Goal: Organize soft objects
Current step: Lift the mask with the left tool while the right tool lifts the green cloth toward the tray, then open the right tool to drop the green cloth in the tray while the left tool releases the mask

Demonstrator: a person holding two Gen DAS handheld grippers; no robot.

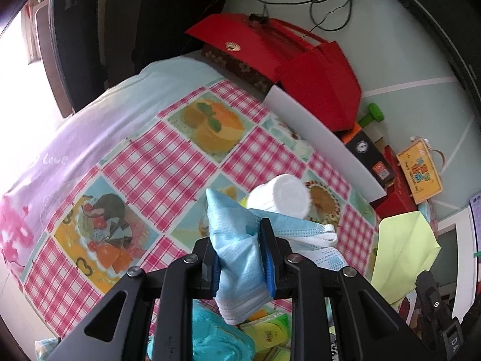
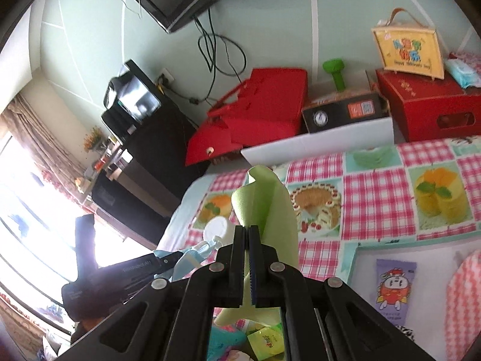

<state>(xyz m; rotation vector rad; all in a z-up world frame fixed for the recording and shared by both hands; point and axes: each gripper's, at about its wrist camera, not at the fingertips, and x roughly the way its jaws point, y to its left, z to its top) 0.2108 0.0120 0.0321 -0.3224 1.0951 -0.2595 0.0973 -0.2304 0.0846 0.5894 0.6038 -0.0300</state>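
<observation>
My left gripper (image 1: 239, 225) is shut on a crumpled light blue face mask (image 1: 237, 258) and holds it above the table. A white roll (image 1: 282, 195) lies just beyond it. My right gripper (image 2: 248, 230) is shut on a light green cloth (image 2: 267, 201), which stands up past the fingertips; the cloth also shows in the left wrist view (image 1: 402, 249). The left gripper and mask show at the left of the right wrist view (image 2: 186, 258). Below both grippers lie a turquoise soft item (image 1: 219, 337) and green packets (image 1: 267, 331).
The table has a pink checked cloth with cake pictures (image 1: 168, 156). Red boxes (image 1: 315, 75), a white board (image 1: 318, 138), a green dumbbell (image 2: 336, 72) and a yellow picture bag (image 2: 409, 48) stand along the wall. A purple packet (image 2: 393, 285) lies on a white surface at right.
</observation>
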